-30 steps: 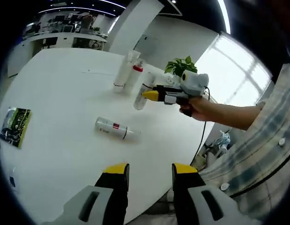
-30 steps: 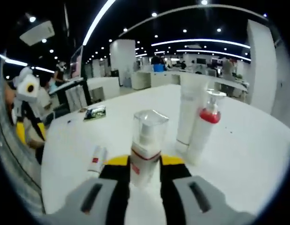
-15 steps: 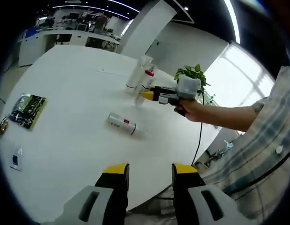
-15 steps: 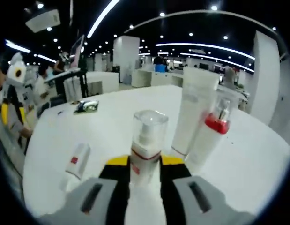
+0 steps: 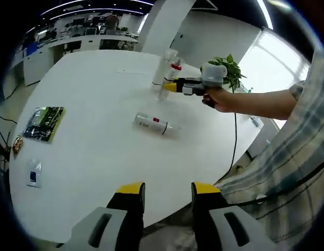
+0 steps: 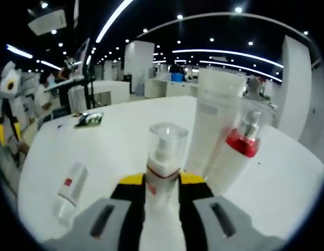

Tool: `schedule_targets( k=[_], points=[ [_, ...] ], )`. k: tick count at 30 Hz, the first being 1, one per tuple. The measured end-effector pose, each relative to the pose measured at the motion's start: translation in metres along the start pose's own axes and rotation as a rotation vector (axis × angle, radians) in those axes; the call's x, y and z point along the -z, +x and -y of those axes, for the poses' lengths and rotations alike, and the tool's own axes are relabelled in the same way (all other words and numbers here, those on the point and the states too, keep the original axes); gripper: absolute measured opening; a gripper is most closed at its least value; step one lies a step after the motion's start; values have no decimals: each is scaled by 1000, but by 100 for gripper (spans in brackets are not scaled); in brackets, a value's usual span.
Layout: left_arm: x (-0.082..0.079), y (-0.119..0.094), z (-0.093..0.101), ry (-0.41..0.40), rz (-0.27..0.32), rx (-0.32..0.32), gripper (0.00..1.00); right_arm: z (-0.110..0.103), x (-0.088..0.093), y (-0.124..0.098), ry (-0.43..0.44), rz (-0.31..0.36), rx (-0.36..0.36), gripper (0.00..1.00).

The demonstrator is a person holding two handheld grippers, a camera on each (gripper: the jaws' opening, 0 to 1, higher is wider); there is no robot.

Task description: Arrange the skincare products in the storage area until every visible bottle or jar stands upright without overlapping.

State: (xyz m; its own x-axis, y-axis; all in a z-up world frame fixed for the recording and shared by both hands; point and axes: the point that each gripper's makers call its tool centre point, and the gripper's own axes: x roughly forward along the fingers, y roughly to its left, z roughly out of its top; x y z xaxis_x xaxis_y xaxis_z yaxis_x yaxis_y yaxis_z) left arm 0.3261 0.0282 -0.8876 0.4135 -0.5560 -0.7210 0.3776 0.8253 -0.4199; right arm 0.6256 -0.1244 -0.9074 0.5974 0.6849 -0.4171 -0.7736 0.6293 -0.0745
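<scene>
In the left gripper view, a small packet (image 5: 33, 177) and a green printed leaflet (image 5: 44, 123) were seen lying at the left of the round white table (image 5: 88, 151). Near the middle of the table a small white bottle with a red label (image 5: 154, 123) was seen lying on its side, well apart from the rest. At the far side, a tall white tube (image 5: 163, 65) and a red-collared pump bottle (image 5: 173, 70) were seen standing upright, just beside each other. The left claw (image 5: 168, 193) was held low over the near table edge, its yellow-tipped jaws apart with nothing between them. At the right, the right claw (image 5: 168, 87) was seen held in a person's hand (image 5: 218, 99), reaching towards the standing pair, with a potted plant (image 5: 232, 73) behind it.

In the right gripper view, the lying bottle (image 6: 68, 189) was seen at the left of the table (image 6: 125, 130). The right claw (image 6: 162, 181) was seen closed on a clear-capped spray bottle (image 6: 164, 159), held upright between the jaws. Just right of it stood the tall tube (image 6: 213, 120) and the pump bottle (image 6: 236, 154), close together; whether the held bottle touched them could not be told.
</scene>
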Motion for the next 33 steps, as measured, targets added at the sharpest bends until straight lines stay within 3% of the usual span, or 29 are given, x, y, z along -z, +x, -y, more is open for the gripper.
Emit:
schedule_targets(
  k=[13, 23, 29, 33],
  points=[
    [9, 11, 20, -25, -6, 21, 36, 8, 4, 9, -13, 3, 0, 21],
    [10, 11, 16, -51, 5, 8, 36, 12, 5, 17, 21, 29, -2, 21],
    [7, 14, 17, -41, 6, 15, 36, 12, 4, 17, 7, 9, 6, 21],
    [5, 15, 20, -35, 19, 20, 35, 9, 18, 17, -29, -75, -5, 21]
  ],
)
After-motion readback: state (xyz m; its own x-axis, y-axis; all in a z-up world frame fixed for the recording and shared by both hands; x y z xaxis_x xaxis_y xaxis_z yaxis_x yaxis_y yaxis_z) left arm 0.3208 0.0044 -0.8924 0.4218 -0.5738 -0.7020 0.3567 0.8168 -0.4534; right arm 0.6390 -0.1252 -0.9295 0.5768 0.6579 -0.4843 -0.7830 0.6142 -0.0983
